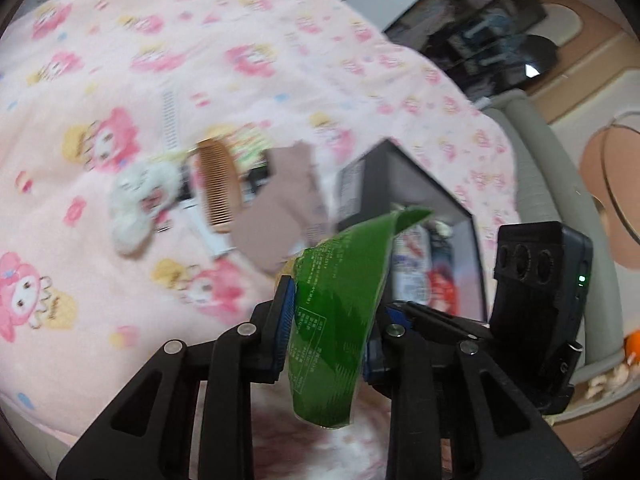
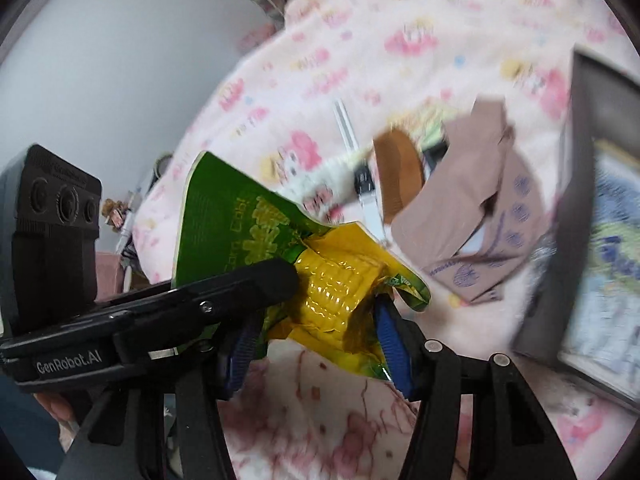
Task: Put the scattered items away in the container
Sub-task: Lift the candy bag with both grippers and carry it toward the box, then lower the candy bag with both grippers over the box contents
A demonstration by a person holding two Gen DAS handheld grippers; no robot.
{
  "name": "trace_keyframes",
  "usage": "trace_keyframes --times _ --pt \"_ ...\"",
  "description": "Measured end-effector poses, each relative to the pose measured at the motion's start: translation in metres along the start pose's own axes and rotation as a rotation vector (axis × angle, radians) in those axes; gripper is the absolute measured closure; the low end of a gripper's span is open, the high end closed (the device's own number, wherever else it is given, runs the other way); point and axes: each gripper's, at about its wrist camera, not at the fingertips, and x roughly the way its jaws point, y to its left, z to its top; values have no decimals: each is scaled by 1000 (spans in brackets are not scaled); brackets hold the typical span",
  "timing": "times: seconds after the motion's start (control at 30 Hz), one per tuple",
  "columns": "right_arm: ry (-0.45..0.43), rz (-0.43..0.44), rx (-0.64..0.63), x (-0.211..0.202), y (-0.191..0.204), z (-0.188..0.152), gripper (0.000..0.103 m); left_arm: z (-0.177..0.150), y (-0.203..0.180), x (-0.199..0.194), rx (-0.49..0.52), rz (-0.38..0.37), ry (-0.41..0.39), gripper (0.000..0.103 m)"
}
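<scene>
Both tools are clamped on 1 thing: a green and yellow plastic packet holding a cob of corn [image 2: 320, 280], lifted clear of the pink cartoon-print blanket [image 1: 120, 60]. The left gripper [image 1: 332, 320] pinches the packet's flat green end between its blue pads, and the right gripper [image 2: 316, 340] is clenched around the bulging yellow middle, its pads pressing on either side of the cob. The step in hand appears to be the carry: the packet is up in the air but not yet over the dark, straight-walled box [image 1: 404, 184], which stands open on the blanket just beyond it and already holds some printed things. The next move likely calls for both hands to travel together toward the box so the packet does not twist or tear, then lower and let go inside its walls. Other clutter waits near the box: a brown wooden comb [image 1: 218, 184], a folded brownish cloth pouch with blue printed marks [image 2: 472, 208] and a small white plush toy [image 1: 138, 196]. The left view shows only the green printed back of the packet, plus the box's open inside; the right view alone reveals the yellow cob and the front lettering, and sees just a wall and a corner of the box [image 2: 576, 184].
</scene>
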Motion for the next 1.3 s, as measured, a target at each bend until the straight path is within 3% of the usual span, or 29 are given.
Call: trace_keyframes --times 0.23,0.27,0.33,0.47,0.57,0.7,0.8,0.9,0.93,1.0,1.13,1.23,1.3 --pt "-63 -32 57 -62 -44 5 53 18 -65 38 97 -64 -9 73" --pt "-60 -6 68 -67 -52 7 53 23 -78 42 121 -70 -26 74" --pt "-57 44 110 -80 -72 14 55 37 -99 61 142 -92 15 74" --pt "-110 -121 53 -115 -91 37 57 56 -136 92 195 -101 29 74" --pt "-139 -164 44 -133 -113 47 57 70 -155 123 205 -124 59 75" --pt "-97 -248 50 -132 -155 65 57 83 -157 182 151 -146 144 74" --pt "-35 -273 71 -116 -191 72 59 84 -152 220 126 -98 198 74" --pt "-13 -234 129 -97 -220 69 62 84 -147 245 128 12 244 72" --pt "-8 -232 139 -92 -227 68 64 85 -144 249 121 46 253 76" --pt "-8 -252 176 -92 -239 64 64 88 -143 250 110 44 256 75" --pt "-93 -247 255 -128 -258 60 64 91 -155 229 163 97 162 69" --pt "-110 -281 265 -142 -263 58 64 79 -159 200 203 64 77 69" --pt "-93 -251 252 -146 -261 54 64 67 -161 188 264 60 63 69"
